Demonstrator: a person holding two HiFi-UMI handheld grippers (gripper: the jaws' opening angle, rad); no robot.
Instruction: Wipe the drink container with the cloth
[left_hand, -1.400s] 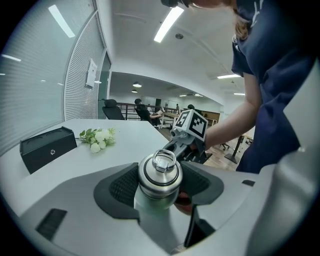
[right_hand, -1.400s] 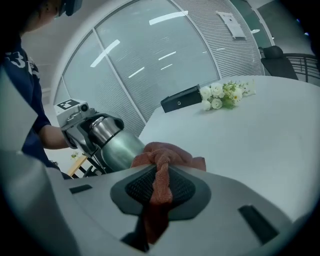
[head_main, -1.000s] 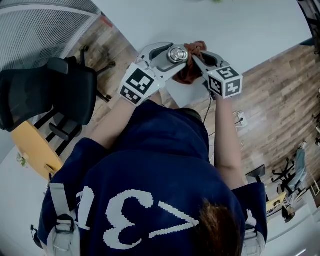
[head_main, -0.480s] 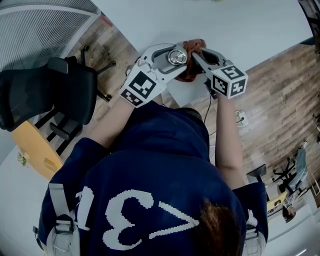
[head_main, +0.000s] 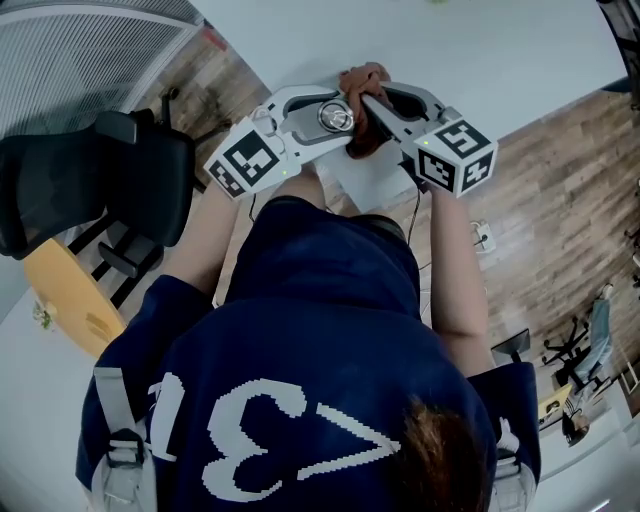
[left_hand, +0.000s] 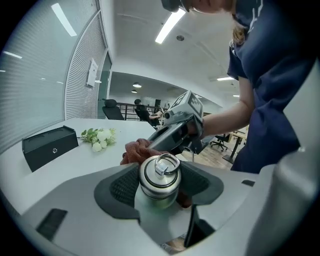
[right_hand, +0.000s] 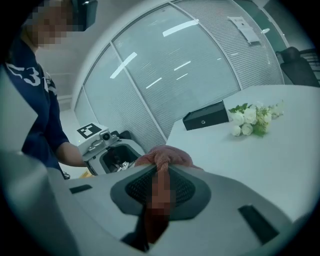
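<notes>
- The white table (head_main: 480, 50) fills the far side of the head view. The work happens at its near edge, in front of the person.
- A black box (right_hand: 205, 116) and a small bunch of white flowers (right_hand: 252, 119) lie farther back on the table, well apart from the work. I do not need them.
- My left gripper (left_hand: 160, 186) is clamped on the bottle (left_hand: 159, 170). Both pads press on the steel body just under the cap, and the cap with its ring faces this gripper's camera.
- The bottle seems to be held up in the air near the table edge, not standing on the table.
- My right gripper (right_hand: 161, 175) is closed on the cloth (right_hand: 165, 155). The brown fabric is pinched between the pads and bunches out past the tips.
- In the left gripper view the cloth lies against the far side of the bottle. It shows at the upper left of the cap and again low on the right, so it touches the body there.
- My judgement is that the wiping is under way, because both things are gripped and already in contact.
- How much of the surface is already wiped I cannot tell, since no mark or wet trace shows on the steel.
- Probably left to do: pass the cloth around the rest of the body and the cap, then put both things down.
</notes>
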